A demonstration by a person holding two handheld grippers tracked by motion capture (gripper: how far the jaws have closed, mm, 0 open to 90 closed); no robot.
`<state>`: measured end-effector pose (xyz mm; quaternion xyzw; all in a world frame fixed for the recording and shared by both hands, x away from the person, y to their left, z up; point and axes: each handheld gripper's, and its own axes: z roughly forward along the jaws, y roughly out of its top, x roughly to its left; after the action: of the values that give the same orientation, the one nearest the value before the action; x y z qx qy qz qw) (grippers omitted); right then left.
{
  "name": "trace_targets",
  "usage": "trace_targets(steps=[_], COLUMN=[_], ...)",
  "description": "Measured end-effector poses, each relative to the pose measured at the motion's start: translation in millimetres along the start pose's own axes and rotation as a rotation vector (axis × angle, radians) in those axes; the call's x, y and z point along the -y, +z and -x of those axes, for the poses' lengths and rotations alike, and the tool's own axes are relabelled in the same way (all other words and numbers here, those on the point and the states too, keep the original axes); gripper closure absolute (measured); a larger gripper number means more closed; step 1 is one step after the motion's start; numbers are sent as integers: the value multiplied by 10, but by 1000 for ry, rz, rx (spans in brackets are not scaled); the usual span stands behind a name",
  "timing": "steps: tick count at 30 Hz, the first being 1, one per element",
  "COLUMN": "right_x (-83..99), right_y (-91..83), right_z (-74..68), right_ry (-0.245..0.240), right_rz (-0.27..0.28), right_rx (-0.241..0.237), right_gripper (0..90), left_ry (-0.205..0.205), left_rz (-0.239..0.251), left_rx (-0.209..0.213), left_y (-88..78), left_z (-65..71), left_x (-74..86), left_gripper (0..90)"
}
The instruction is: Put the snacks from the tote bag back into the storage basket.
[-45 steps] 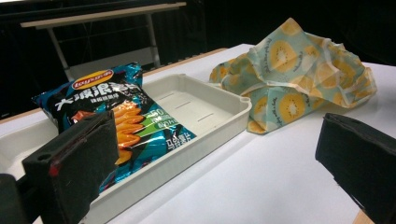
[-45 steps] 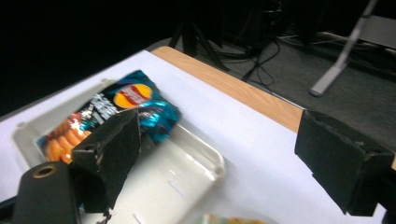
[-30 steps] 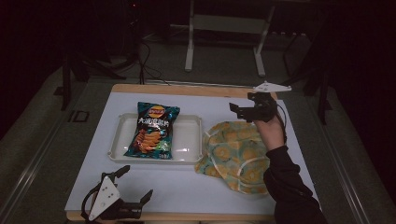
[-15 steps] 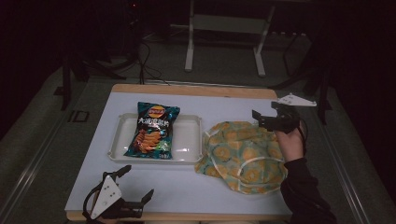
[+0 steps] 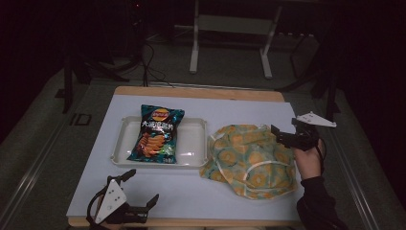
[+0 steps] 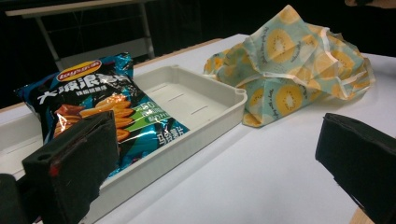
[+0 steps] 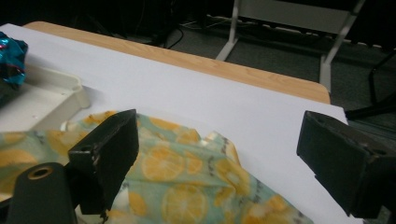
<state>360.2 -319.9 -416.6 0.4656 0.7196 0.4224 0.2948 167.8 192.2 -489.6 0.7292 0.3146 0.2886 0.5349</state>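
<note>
i am steering two handheld grippers at a white-covered table [image 5: 239, 201]. my right gripper [image 5: 281, 136] hangs over the right edge of a crumpled fabric bag [image 5: 251, 160], pale green with an orange fruit print. its jaws stand wide apart with nothing between them; in the right gripper view they frame the bag's far edge and bare table beyond it. my left gripper [image 5: 143, 189] rests at the near left of the table, well apart from the bag, jaws also spread and empty.

the bag lies on the right half of the table, its left edge just beside, perhaps touching, the white tray [image 5: 194, 141].

risks, as i judge them: the bag is limp and folded on itself, so closing on it could catch only one layer or a seam, and the rest would sag or slide out on lifting. the right gripper sits near the table's right edge, so a drag that way could pull the cloth off the table. a pull toward the left could nudge the tray.

containers: the tray holds one blue chip packet [image 5: 157, 133], lying tilted across its left half, its top end overhanging the far rim; the right half is bare. whether the bag holds anything i cannot tell, as its opening is folded over.
</note>
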Motion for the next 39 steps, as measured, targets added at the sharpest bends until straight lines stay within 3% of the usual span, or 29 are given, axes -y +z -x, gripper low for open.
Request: trace_targets(steps=[19,29,39], right_x=[495,692,855], right_y=[-240,-333,-465], right_z=[140,156,77], right_ry=[84,49,1], right_rz=[83,79,114], right_rx=[80,121,171], right_gripper=[120,121,120], left_ry=[8,10,15], left_rz=[-6,-12,-12], left_rx=[10,16,19], left_y=[19,28,25], left_z=[-2,5,8], left_x=[3,2,1], left_gripper=[0,0,0])
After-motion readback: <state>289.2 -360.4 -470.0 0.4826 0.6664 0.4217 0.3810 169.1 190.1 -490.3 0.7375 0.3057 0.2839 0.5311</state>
